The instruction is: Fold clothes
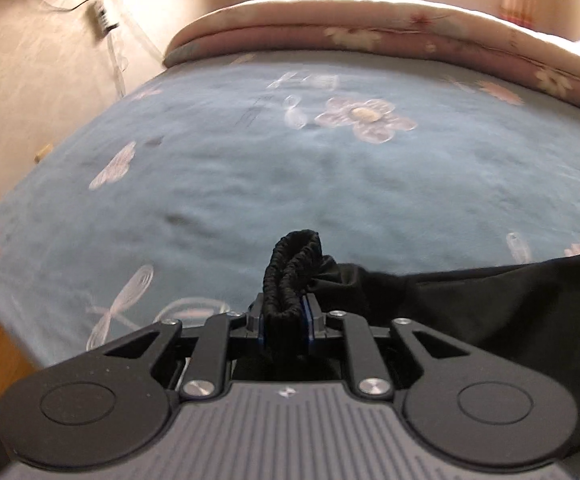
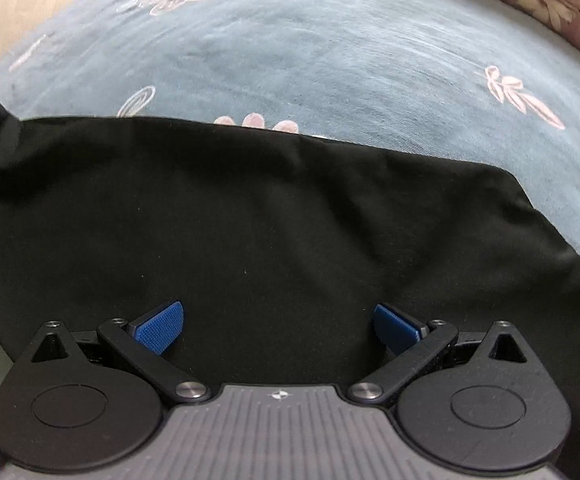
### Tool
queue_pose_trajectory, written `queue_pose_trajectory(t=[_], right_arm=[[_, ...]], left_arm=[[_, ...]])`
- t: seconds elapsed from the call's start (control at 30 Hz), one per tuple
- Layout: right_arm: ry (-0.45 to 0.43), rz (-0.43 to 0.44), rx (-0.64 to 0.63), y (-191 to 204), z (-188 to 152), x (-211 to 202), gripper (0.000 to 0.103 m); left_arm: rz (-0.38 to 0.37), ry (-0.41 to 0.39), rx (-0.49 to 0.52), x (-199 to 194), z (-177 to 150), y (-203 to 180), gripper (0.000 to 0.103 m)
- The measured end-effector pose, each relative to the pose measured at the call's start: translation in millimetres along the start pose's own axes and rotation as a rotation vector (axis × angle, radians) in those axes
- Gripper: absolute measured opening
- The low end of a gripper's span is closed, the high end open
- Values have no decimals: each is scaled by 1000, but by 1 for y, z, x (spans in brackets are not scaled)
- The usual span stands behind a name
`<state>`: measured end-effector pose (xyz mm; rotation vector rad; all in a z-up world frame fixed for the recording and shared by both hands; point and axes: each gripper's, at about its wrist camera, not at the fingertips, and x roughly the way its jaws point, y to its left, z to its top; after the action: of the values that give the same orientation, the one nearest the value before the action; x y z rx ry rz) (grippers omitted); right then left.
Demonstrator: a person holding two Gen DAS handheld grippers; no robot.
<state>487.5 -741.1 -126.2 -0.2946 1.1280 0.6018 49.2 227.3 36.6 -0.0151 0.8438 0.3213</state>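
Now, by line:
Left claw (image 1: pixel 283 320): clamped on the gathered elastic waistband (image 1: pixel 290 272) of the black garment (image 1: pixel 490 304); band bunched and doubled between the blue pads, looped end poking out past the tips.
Right claw (image 2: pixel 278 326): pads wide apart, poised over the cloth; nothing between them.
Black garment: spread across the near part of the bed (image 1: pixel 290 168), on the blue flowered sheet (image 2: pixel 330 52); far edge lying fairly straight, right corner sloping away; probably trousers or shorts, though too dark to tell.
Risk, left side: elastic thick and springy, so liable to slip out of the pads if pulled sideways; fold then lost.
Risk, right side: flat cloth offers no ridge to pinch; likely to catch the sheet as well, or only one layer, skewing the fold.
Around: folded floral quilt (image 1: pixel 370 28) at the far end, well apart; wall and cable at left.
In the way: nothing on the open sheet beyond the garment.
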Motion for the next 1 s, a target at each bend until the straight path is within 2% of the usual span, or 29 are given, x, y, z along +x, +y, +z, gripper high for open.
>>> queue_pose_trajectory(t=[0.2, 0.27, 0.47, 0.6, 0.7, 0.73, 0.77, 0.83, 0.87, 0.9, 1.0], right_arm=[[7, -23, -29, 2, 0, 2, 103], [11, -34, -50, 5, -1, 3, 103], [15, -36, -66, 5, 0, 7, 103], [4, -43, -78, 5, -2, 7, 103], [-30, -44, -89, 5, -7, 5, 103], [-36, -44, -87, 5, -7, 5, 103], [-41, -44, -84, 5, -8, 5, 103], [-44, -45, -79, 4, -7, 5, 103], [-41, -47, -77, 4, -5, 6, 103], [-36, -48, -76, 5, -4, 6, 103], [-19, -49, -76, 5, -1, 5, 103]], left_arm=[[19, 39, -130, 54, -17, 3, 21], [13, 39, -166, 60, -23, 10, 24], [-12, -64, -175, 49, -12, 14, 27], [2, -136, -162, 59, -4, 4, 27], [42, -42, -184, 72, -6, 8, 35], [55, -10, -191, 77, -7, 9, 48], [64, 5, -202, 78, -7, 10, 57], [71, -8, -227, 73, -7, 13, 61], [79, -17, -226, 68, -6, 14, 69], [98, -23, -219, 63, -4, 14, 72], [160, -34, -205, 49, 1, 13, 72]])
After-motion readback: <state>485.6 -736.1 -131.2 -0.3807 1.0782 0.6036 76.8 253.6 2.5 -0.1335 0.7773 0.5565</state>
